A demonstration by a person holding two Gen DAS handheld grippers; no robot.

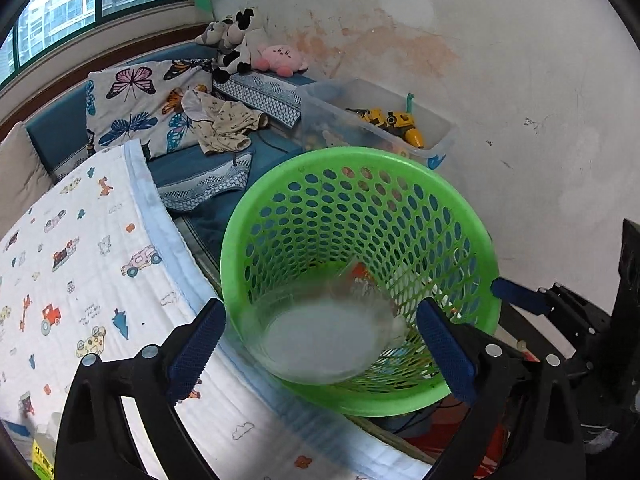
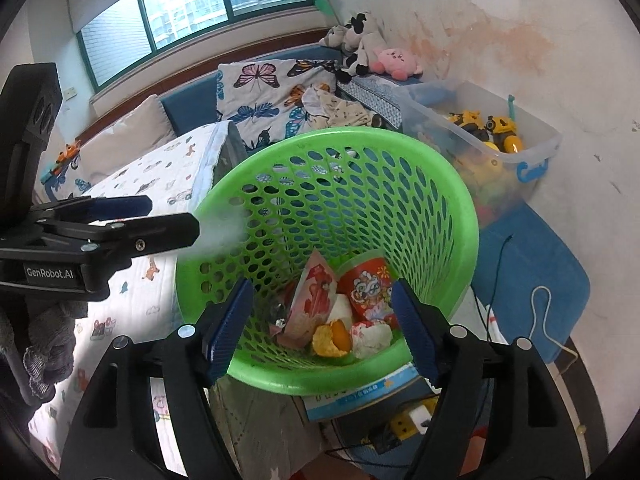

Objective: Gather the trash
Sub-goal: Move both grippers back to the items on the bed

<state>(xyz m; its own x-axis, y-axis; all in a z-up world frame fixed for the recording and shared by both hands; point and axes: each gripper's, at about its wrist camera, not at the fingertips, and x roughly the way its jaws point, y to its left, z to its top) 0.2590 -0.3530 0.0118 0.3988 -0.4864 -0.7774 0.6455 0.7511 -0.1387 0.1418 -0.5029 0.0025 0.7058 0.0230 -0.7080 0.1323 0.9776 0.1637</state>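
A green perforated basket (image 1: 400, 172) stands beside the bed; it also shows in the right wrist view (image 2: 460, 200). A blurred clear plastic cup (image 1: 320, 340) hangs between my left gripper's (image 1: 320, 344) open fingers, over the basket's mouth, touching neither pad. In the right wrist view it is a pale blur (image 2: 224, 228) at the left gripper's tips. Inside the basket lie a red paper cup (image 2: 368, 284), a red-and-white wrapper (image 2: 312, 300), orange peel (image 2: 332, 336) and crumpled paper (image 2: 372, 336). My right gripper (image 2: 320, 328) is open and empty over the basket's near rim.
A bed with a cartoon-print quilt (image 1: 80, 260) lies to the left. A clear tub of toys (image 2: 500, 140) stands against the wall behind the basket. Butterfly pillow (image 2: 272, 96) and plush toys (image 2: 372, 52) sit further back. Blue mat and cables (image 2: 532, 272) lie on the floor at right.
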